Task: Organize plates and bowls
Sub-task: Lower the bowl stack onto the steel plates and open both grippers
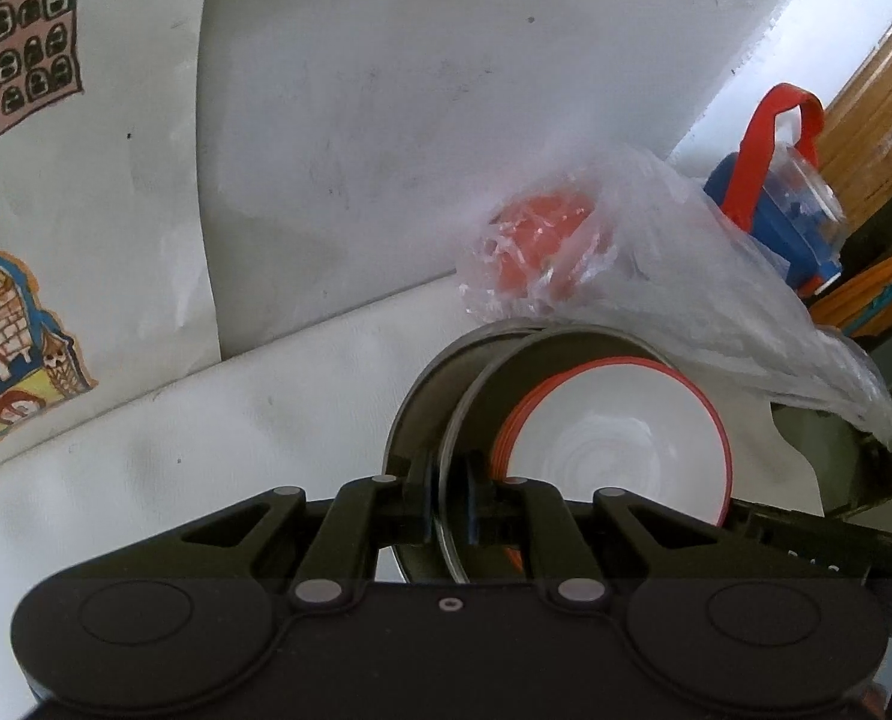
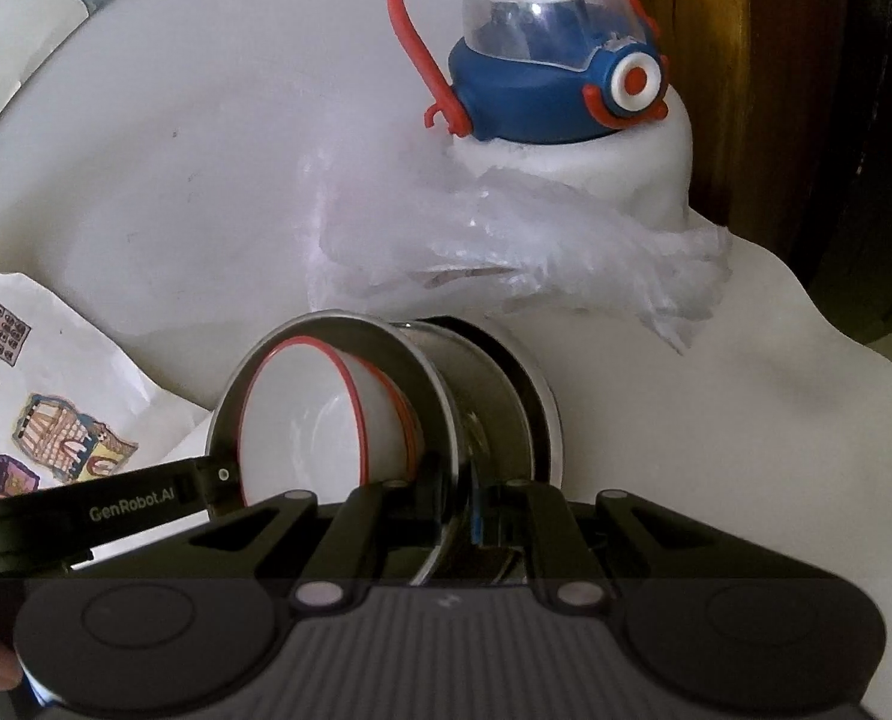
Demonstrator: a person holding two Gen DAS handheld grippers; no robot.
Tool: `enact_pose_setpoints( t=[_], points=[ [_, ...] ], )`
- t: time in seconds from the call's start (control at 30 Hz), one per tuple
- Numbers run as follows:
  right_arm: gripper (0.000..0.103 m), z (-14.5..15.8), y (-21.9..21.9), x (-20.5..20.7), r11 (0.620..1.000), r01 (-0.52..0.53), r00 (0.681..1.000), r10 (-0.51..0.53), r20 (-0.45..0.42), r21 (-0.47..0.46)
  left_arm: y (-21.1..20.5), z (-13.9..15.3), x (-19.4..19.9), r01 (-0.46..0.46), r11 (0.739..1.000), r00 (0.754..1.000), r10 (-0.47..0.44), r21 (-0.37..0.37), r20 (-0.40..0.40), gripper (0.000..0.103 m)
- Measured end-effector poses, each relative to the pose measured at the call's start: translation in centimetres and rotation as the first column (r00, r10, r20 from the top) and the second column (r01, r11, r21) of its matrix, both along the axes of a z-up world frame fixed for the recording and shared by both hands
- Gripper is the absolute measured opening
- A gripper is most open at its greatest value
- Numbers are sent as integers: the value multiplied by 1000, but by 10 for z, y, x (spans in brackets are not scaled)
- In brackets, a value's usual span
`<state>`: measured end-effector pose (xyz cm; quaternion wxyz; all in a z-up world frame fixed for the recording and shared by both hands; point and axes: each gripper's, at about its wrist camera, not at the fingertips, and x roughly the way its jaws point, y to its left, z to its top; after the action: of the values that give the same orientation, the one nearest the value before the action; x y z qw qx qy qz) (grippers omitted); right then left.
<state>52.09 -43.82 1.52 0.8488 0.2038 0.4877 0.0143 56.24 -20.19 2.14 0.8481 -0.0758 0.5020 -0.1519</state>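
Note:
A steel bowl point(image 1: 475, 396) holds a stack of white bowls with red rims point(image 1: 613, 438); a second steel dish sits nested behind it. My left gripper point(image 1: 451, 504) is shut on the steel bowl's near rim. From the right wrist, the same steel bowl point(image 2: 398, 360) and white bowls point(image 2: 308, 414) appear tilted, opening to the left. My right gripper point(image 2: 460, 510) is shut on its rim. The left gripper point(image 2: 215, 477) clamps the opposite edge. More steel dishes point(image 2: 493, 384) sit behind the bowl.
A crumpled clear plastic bag point(image 1: 655, 252) with something orange inside lies just beyond the bowls. A bottle with a blue lid and red strap point(image 2: 553, 78) stands behind it. Paper drawings point(image 1: 20, 48) hang at left. The white tabletop point(image 2: 715, 420) ends at right, wood beyond.

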Motion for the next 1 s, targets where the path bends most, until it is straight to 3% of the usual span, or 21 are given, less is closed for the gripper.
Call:
enact_pose_setpoints(
  t=[1.0],
  points=[
    [14, -11, 18, -6, 997, 7, 997, -1, 79, -78, 3, -4, -2, -10, 1000, 999, 11, -23, 48, 8]
  ],
)
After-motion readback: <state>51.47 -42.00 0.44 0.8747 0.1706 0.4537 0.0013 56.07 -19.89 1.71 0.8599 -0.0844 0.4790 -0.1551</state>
